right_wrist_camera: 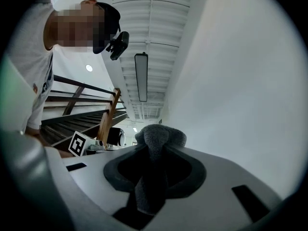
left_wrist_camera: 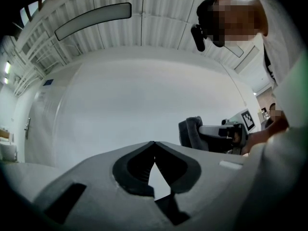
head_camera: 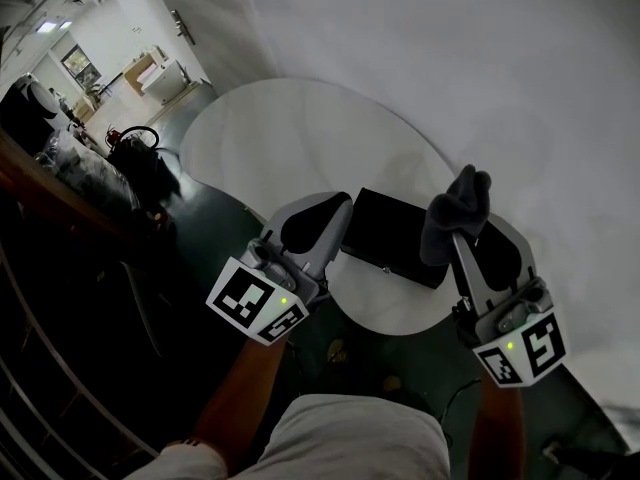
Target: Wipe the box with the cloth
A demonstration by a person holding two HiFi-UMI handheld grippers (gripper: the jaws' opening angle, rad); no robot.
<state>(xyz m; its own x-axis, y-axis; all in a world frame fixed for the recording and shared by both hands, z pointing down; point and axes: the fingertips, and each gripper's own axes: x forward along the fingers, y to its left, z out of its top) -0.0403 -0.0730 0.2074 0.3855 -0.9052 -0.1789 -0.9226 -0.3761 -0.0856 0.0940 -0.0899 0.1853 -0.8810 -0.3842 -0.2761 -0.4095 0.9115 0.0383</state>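
A flat black box (head_camera: 395,234) lies near the front edge of a round white table (head_camera: 290,138). My left gripper (head_camera: 345,206) is shut with nothing in it; its tip hangs just left of the box. My right gripper (head_camera: 458,230) is shut on a dark grey cloth (head_camera: 455,211), held above the box's right end. In the right gripper view the cloth (right_wrist_camera: 156,148) bulges out between the closed jaws. The left gripper view shows its own tips (left_wrist_camera: 154,142) met, and the cloth (left_wrist_camera: 191,133) in the other gripper at the right.
A white wall (head_camera: 480,68) stands close behind the table. Left of the table the dark floor (head_camera: 205,213) holds a black bag (head_camera: 140,163); a wooden rail (head_camera: 40,193) runs there too. The person's knees (head_camera: 350,438) are below the table's front edge.
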